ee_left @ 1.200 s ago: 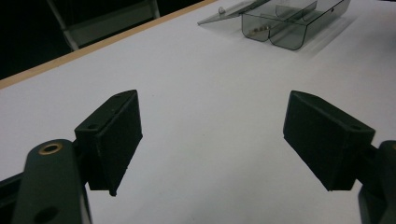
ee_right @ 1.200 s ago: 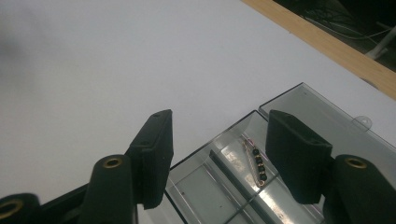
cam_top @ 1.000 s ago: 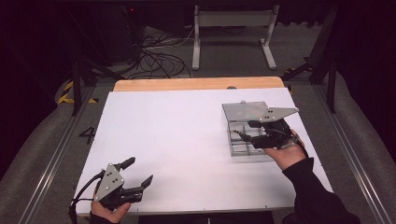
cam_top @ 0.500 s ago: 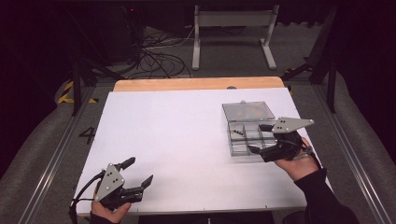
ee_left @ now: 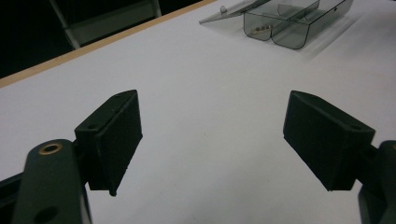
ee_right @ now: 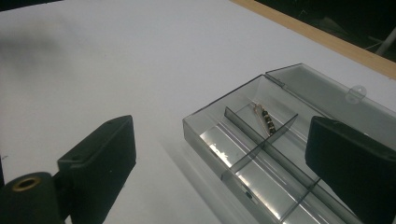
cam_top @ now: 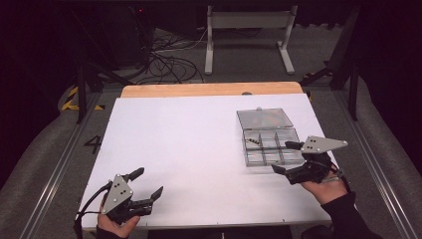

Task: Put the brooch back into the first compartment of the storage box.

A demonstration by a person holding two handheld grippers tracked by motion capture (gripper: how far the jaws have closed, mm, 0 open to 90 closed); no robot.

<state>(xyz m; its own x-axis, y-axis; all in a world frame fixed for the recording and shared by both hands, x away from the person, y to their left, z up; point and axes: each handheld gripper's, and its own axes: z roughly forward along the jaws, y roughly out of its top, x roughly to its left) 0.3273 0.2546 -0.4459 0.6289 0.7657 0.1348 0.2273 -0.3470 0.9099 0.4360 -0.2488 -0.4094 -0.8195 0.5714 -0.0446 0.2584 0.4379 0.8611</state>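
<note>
A clear grey compartment box [cam_top: 268,155] lies on the right of the white table, its lid [cam_top: 263,118] folded open at the far side. A few small dark pieces [cam_top: 254,141] sit in one far-left compartment. My right gripper [cam_top: 281,157] hovers at the box's near right corner; its jaws have just been opening and now stand open with nothing between them. In the right gripper view the box [ee_right: 205,127], the pieces [ee_right: 266,119] and the lid [ee_right: 322,93] lie just ahead of the gripper [ee_right: 224,158]. My left gripper [cam_top: 149,181] rests open at the front left, holding nothing [ee_left: 212,140].
The white tabletop [cam_top: 199,139] has a wooden strip [cam_top: 209,90] along its far edge. Behind it stand a metal frame [cam_top: 249,35] and loose cables [cam_top: 169,59] on the floor. The box [ee_left: 280,23] is far off in the left gripper view.
My right gripper has pulled back from over the box toward the near right, sinking a little, and its jaws have spread wider. The left gripper has stayed put.
</note>
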